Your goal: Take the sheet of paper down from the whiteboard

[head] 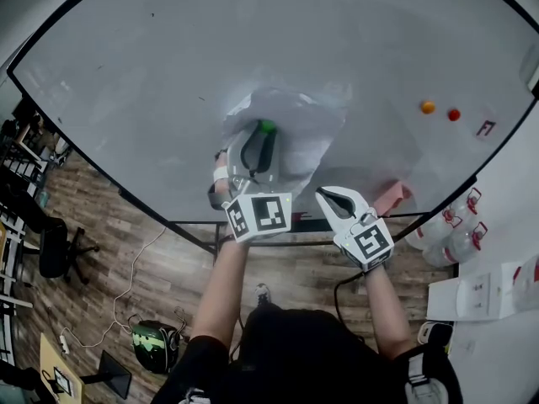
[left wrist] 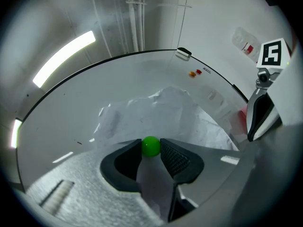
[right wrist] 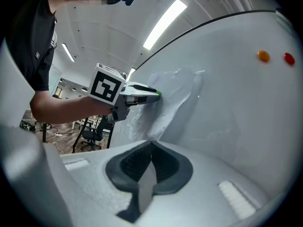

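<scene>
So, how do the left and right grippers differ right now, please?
The left gripper grips the green magnet, jaws apart; the right gripper is shut on nothing. The left gripper reaches the crumpled paper; the right gripper is clear of it. Both face the whiteboard.

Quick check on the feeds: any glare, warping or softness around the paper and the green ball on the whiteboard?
Head view: fisheye bows the whiteboard edges, and the paper is soft and low-contrast against it. Left gripper view: green ball crisp, ceiling light strip blown out, corners black. Right gripper view: overhead lamp glares, paper edge stays readable.
</scene>
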A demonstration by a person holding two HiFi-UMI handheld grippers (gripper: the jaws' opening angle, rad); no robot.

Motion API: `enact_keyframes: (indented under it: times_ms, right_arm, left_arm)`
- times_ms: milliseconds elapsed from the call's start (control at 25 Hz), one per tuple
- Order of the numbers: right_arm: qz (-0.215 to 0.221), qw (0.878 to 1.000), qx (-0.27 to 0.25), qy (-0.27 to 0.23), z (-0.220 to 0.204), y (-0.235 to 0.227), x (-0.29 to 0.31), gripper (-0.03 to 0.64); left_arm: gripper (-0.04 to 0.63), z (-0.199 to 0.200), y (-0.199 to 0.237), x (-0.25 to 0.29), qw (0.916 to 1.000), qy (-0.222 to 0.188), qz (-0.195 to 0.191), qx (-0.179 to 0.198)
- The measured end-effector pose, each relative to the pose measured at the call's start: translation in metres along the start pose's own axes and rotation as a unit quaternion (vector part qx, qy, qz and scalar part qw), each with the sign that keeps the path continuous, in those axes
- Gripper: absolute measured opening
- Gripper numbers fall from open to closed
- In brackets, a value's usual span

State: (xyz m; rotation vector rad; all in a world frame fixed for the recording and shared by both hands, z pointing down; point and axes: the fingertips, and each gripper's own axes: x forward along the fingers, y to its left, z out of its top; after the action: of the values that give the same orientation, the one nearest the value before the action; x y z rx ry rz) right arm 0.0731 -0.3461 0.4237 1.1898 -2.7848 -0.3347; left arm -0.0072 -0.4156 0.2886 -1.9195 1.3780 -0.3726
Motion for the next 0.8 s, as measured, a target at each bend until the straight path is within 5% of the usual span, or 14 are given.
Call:
enact_keyframes:
  times_ms: [320,520,800]
  right_arm:
    - [-0.025,0.999,0.028,-0.039,0.022,-0.019,0.003,0.005]
    - [-0.042,0.997,0.016,-0.062,0.044,-0.028,0.006,0.035]
    - [-0.058,0.993,0.062,-0.087,0.056,-0.044,0.008,0.095]
  left_arm:
    - [0.133,0.000,0.000,0.001,1.0000,-0.003,-0.006,-0.006]
    - [0.132,0.000,0.002,0.000,0.9999,-0.006,-0.010,-0.012]
    - [0.132,0.000,0.001,0.000,0.9998,-0.008,-0.012,-0.015]
